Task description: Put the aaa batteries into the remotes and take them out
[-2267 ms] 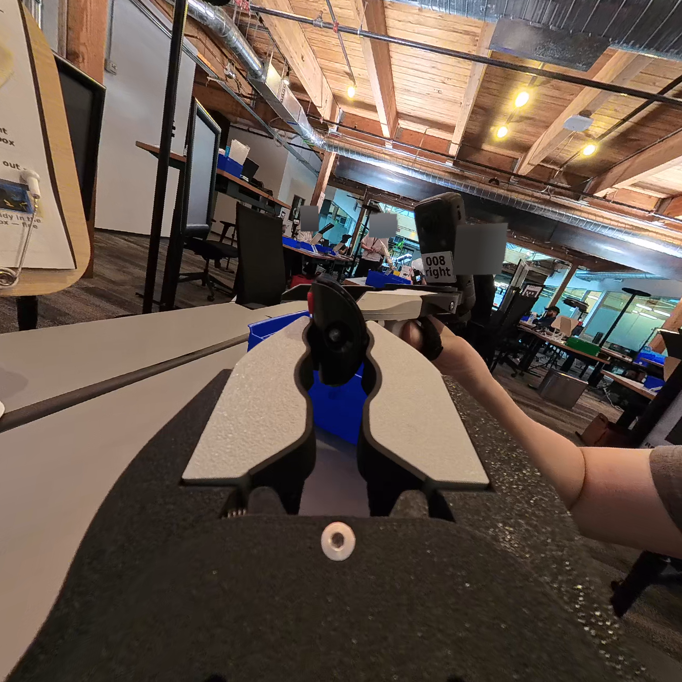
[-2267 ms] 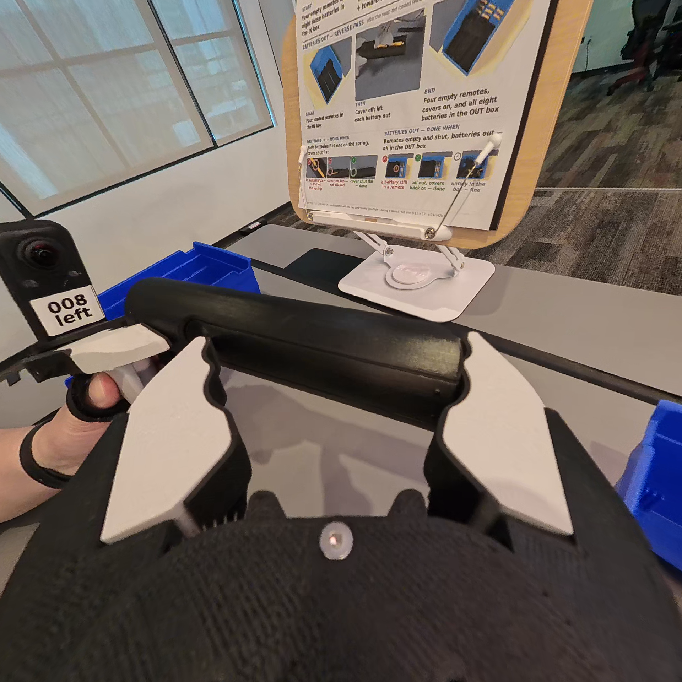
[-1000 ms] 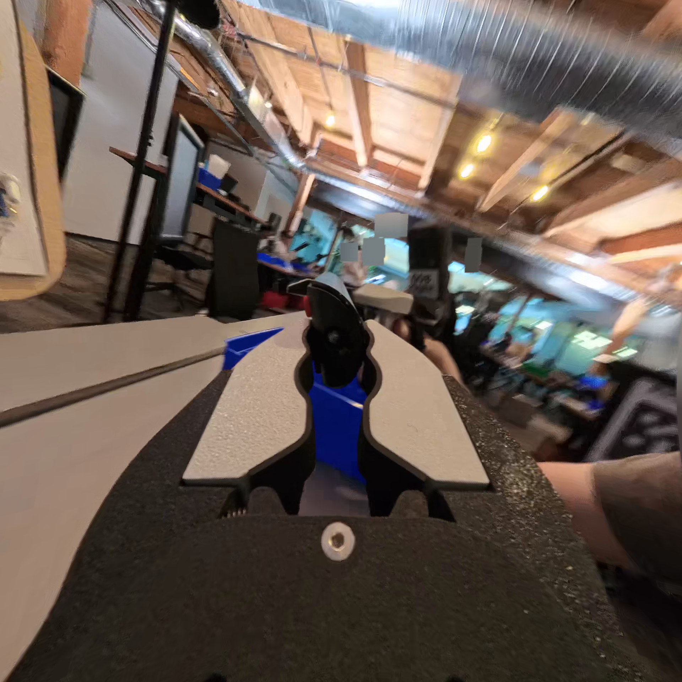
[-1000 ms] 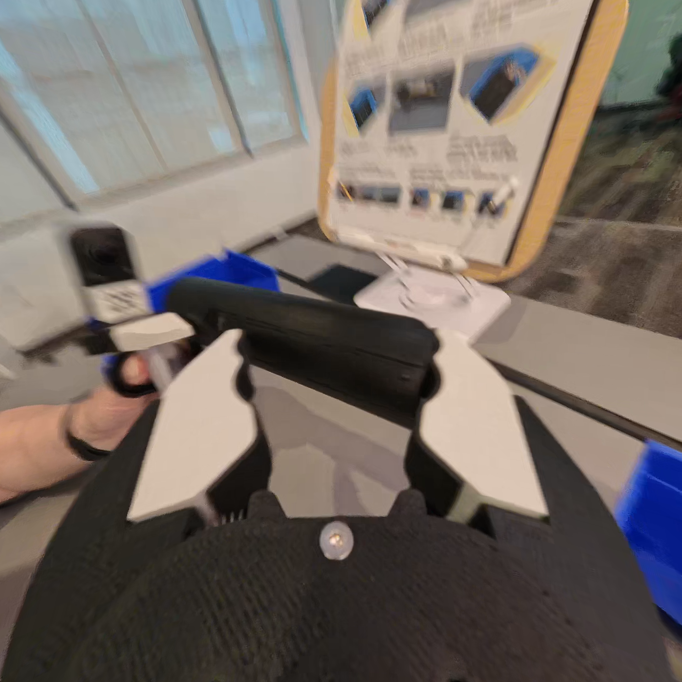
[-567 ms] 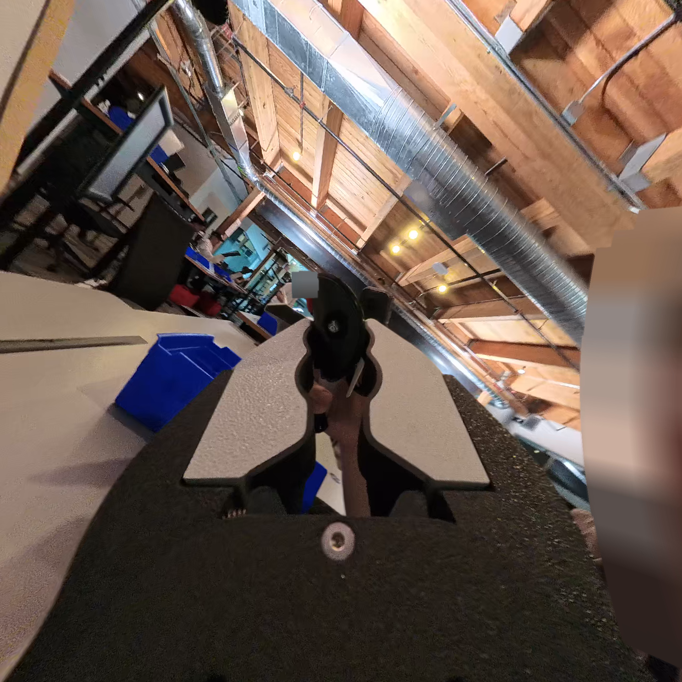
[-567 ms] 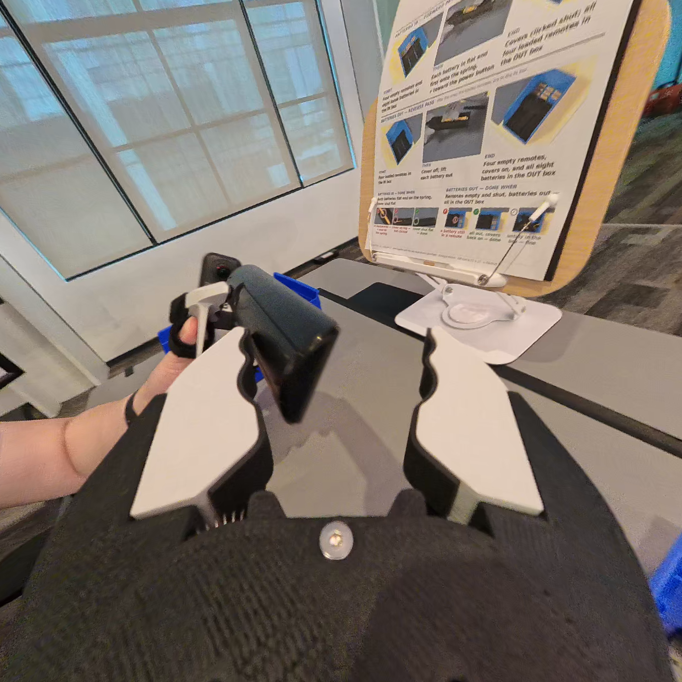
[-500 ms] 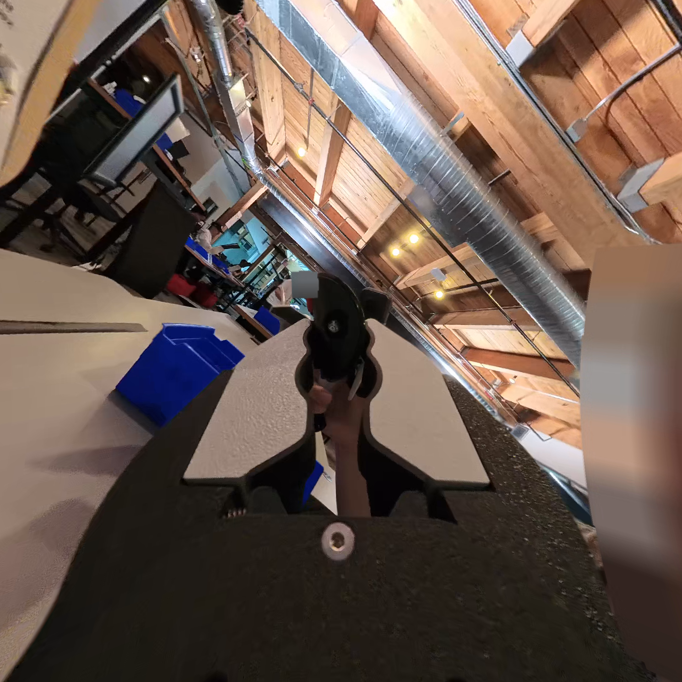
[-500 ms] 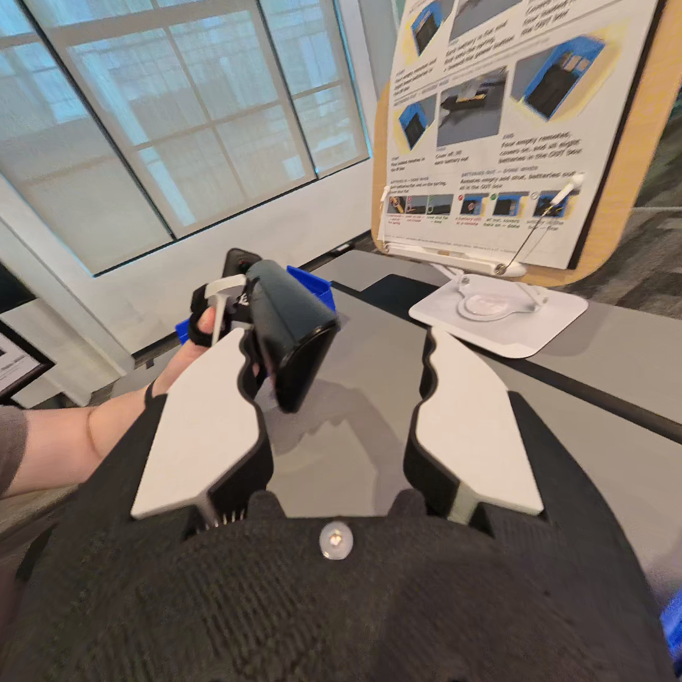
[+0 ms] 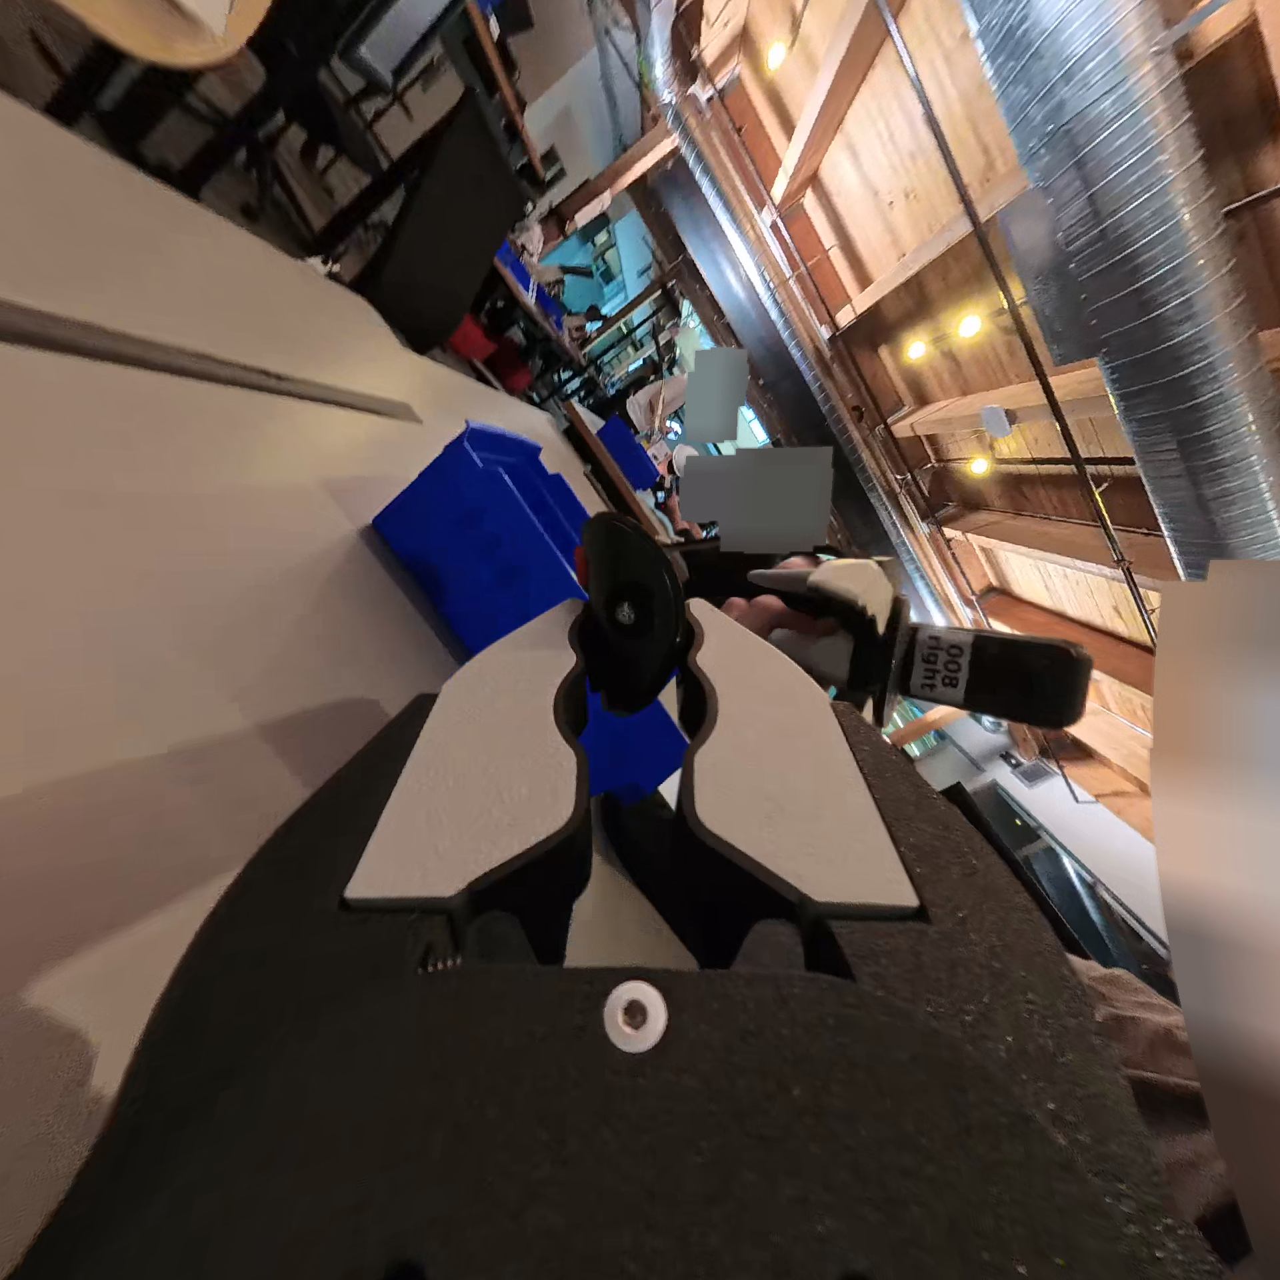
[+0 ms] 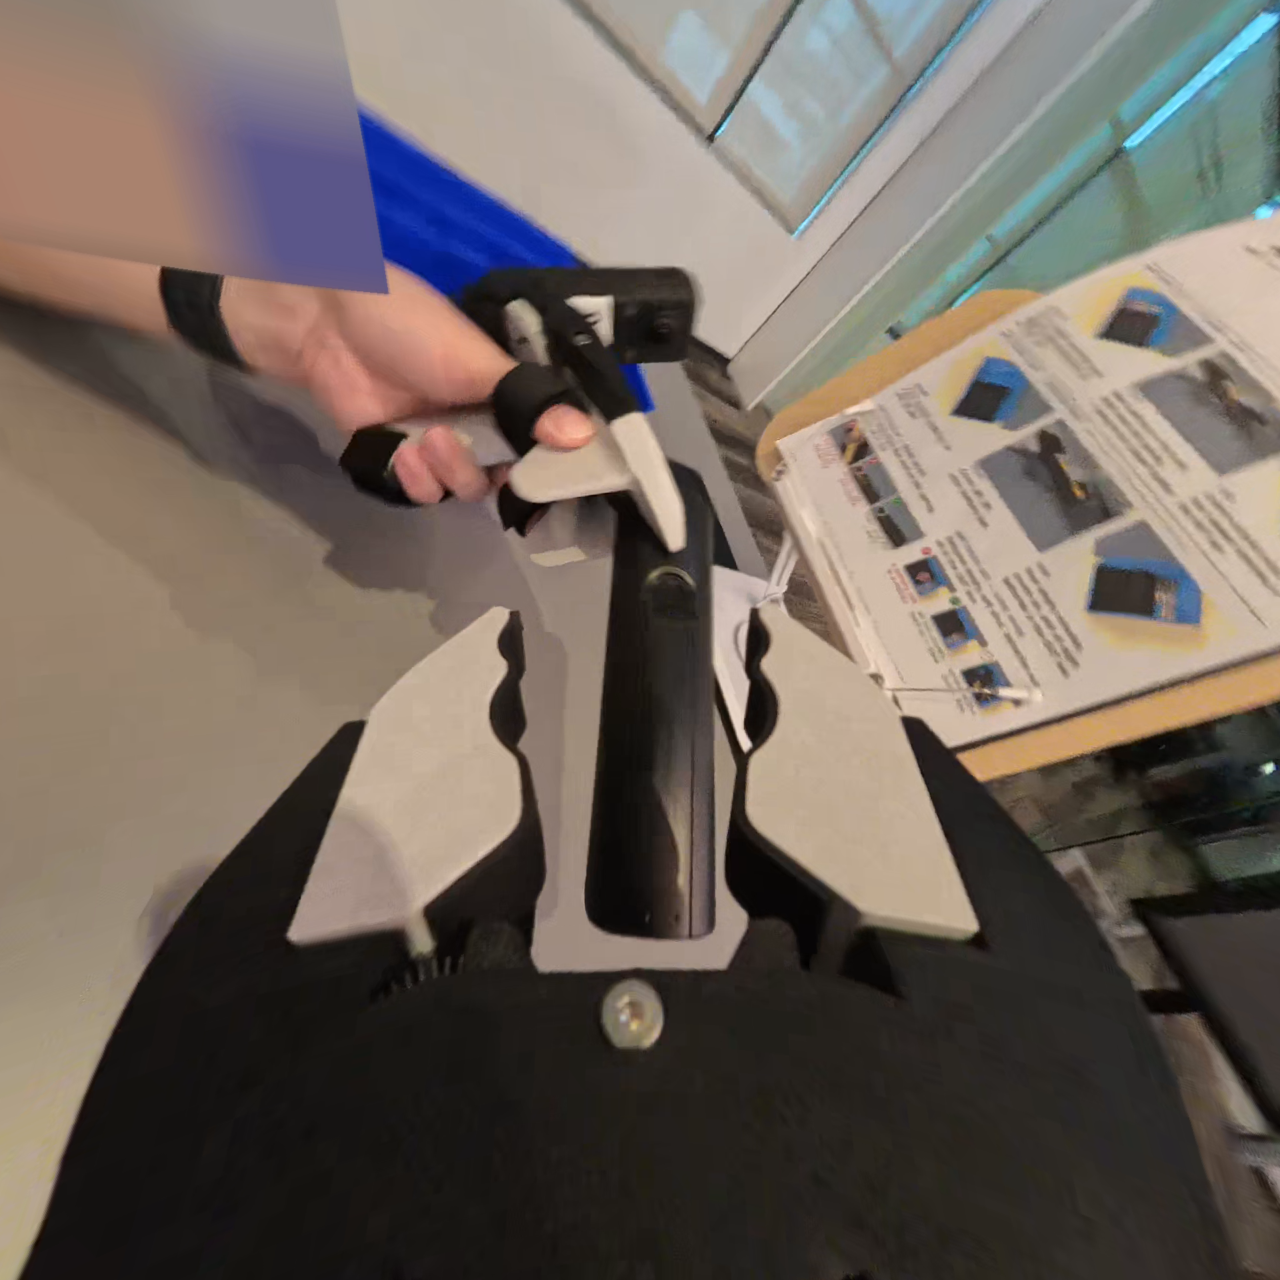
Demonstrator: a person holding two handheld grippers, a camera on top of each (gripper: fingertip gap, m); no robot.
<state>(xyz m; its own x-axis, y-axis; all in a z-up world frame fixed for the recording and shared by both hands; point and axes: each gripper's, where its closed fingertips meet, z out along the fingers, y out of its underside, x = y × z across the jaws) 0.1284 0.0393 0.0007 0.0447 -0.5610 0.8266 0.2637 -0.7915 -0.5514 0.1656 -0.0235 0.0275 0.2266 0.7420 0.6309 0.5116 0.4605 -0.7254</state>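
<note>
Left gripper (image 9: pixel 630 647) is clamped on one end of the black remote (image 10: pixel 654 748), raised above the grey counter (image 9: pixel 173 554). Right gripper (image 10: pixel 634 665) stands wide open, the remote's body lying between its fingers without touching them. A blue bin (image 9: pixel 485 533) sits on the counter at 10 o'clock of the left gripper; an instruction board (image 10: pixel 1053 526) stands at 2 o'clock of the right.

Your remote (image 10: pixel 654 748) is glossy black. Your right gripper (image 10: pixel 634 644) has pale grey fingers on a black body. The bin (image 9: pixel 485 547) left of centre is bright blue, on a beige-grey table (image 9: pixel 173 589). The board (image 10: pixel 1039 554) at right is white with blue-and-yellow picture panels, edged in tan wood.
</note>
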